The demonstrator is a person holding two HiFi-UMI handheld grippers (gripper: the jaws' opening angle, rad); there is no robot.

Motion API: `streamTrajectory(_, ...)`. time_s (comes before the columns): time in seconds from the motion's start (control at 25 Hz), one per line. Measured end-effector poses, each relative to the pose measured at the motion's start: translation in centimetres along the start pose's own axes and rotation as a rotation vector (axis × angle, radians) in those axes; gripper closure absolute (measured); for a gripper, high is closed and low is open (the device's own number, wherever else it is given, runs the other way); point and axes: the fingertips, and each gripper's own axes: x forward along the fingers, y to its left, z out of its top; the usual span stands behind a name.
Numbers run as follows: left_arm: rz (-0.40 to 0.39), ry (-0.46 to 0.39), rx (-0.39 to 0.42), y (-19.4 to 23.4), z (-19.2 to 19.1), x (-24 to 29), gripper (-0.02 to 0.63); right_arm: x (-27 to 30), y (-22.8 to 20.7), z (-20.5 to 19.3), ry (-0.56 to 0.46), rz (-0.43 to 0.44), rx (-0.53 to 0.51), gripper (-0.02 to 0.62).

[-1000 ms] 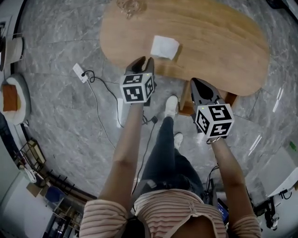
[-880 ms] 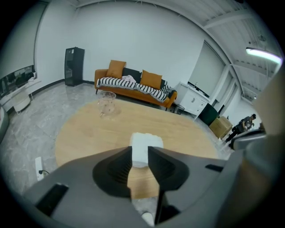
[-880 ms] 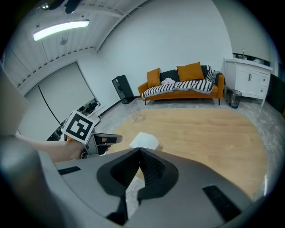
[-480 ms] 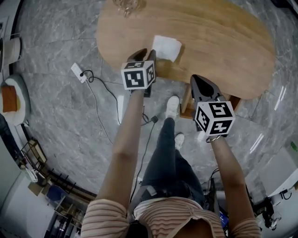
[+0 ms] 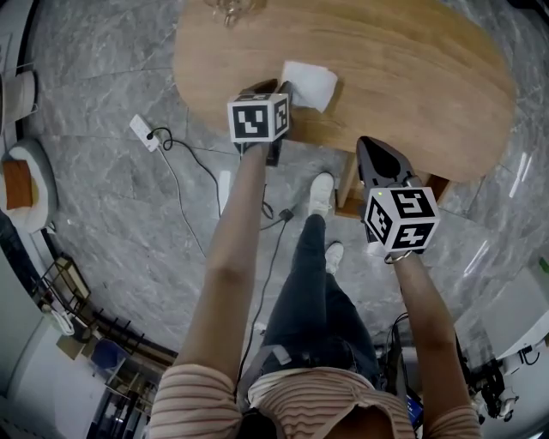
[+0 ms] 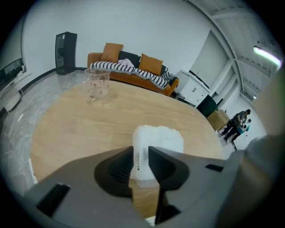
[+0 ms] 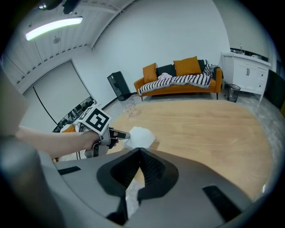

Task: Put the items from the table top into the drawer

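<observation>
A white soft packet (image 5: 309,84) (image 6: 158,140) (image 7: 140,137) lies on the oval wooden table (image 5: 403,77) close to its near edge. My left gripper (image 5: 273,87) (image 6: 140,150) is at the packet's left near corner, its tips over the table edge. Its jaws stand a narrow gap apart, and the packet's side face shows in that gap; I cannot see them pressing it. My right gripper (image 5: 367,142) (image 7: 140,151) hangs below the table's near edge, shut and empty. No drawer shows plainly.
A clear glass cup (image 5: 232,10) (image 6: 98,82) stands at the table's far left. Under the table I see wooden parts (image 5: 346,184), the person's legs and shoes (image 5: 319,195), and a white power strip (image 5: 141,133) with cables on the grey marble floor. A sofa (image 7: 178,78) lies beyond.
My left gripper has moved forward from below the table edge up to the white packet. The right gripper has stayed almost where it was.
</observation>
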Motion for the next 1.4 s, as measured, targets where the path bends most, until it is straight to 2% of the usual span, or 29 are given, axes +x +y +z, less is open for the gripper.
streamTrajectory(0.2,-0.009,0.008,-0.014,0.4,-0.1,0.6,0.517,0.8,0.6,-0.5,0.013,0.009,-0.007,0.587)
streamTrajectory(0.36,-0.003,0.012,-0.015,0.1,0.0,0.5,0.554,0.6,0.4,-0.9,0.019,0.007,-0.006,0.586)
streamTrajectory(0.52,-0.001,0.006,-0.056,0.3,-0.1,0.2,0.575,0.3,0.3,-1.1,0.016,-0.002,0.001,0.588)
streamTrajectory(0.76,-0.036,-0.042,-0.132,-0.8,0.2,-1.7,0.586,-1.2,0.2,-1.0,0.003,-0.027,0.008,0.586)
streamTrajectory(1.16,-0.098,-0.124,-0.203,-3.7,0.0,-6.9,0.591,-5.2,0.7,-1.2,-0.027,-0.070,0.021,0.587)
streamTrajectory(1.4,-0.159,-0.167,-0.219,-6.7,-0.3,-9.9,0.591,-8.5,0.8,-1.5,-0.053,-0.100,0.033,0.588)
